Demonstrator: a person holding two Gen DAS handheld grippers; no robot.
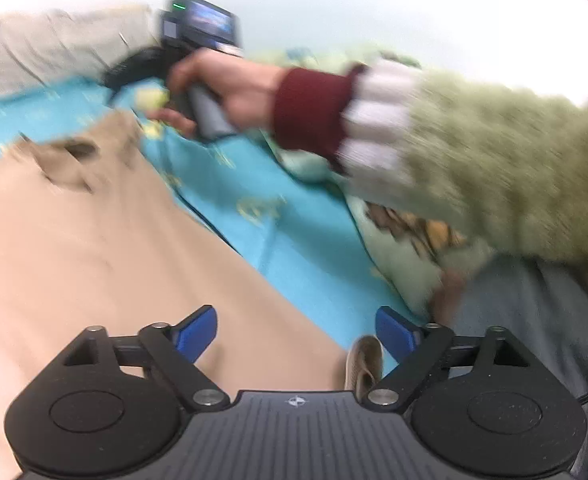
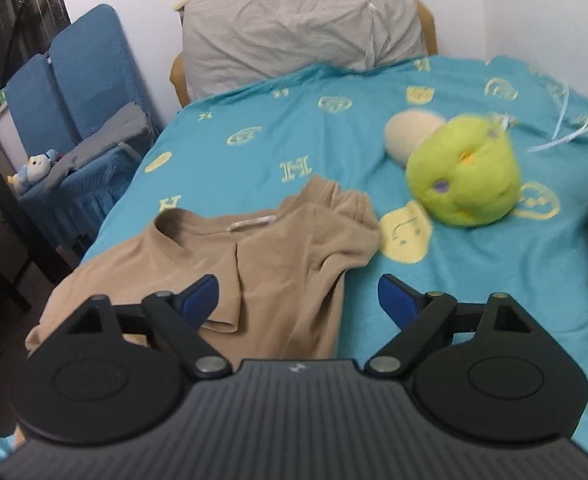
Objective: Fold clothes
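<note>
A tan T-shirt [image 2: 266,256] lies on the teal bedsheet [image 2: 474,300], partly folded, its collar toward the pillow and a sleeve bunched at the right. My right gripper [image 2: 297,300] is open and empty, hovering above the shirt's right edge. In the left wrist view the same shirt [image 1: 94,248] fills the left side. My left gripper [image 1: 296,330] is open and empty above the shirt's edge. The right hand on its gripper handle [image 1: 206,108] shows beyond the shirt, with a fuzzy green sleeve.
A green plush toy [image 2: 462,176] and a cream plush [image 2: 412,130] lie on the bed right of the shirt. A grey pillow [image 2: 302,28] leans at the headboard. A blue chair [image 2: 82,92] with a small toy stands left of the bed. A shoe [image 1: 364,360] lies below.
</note>
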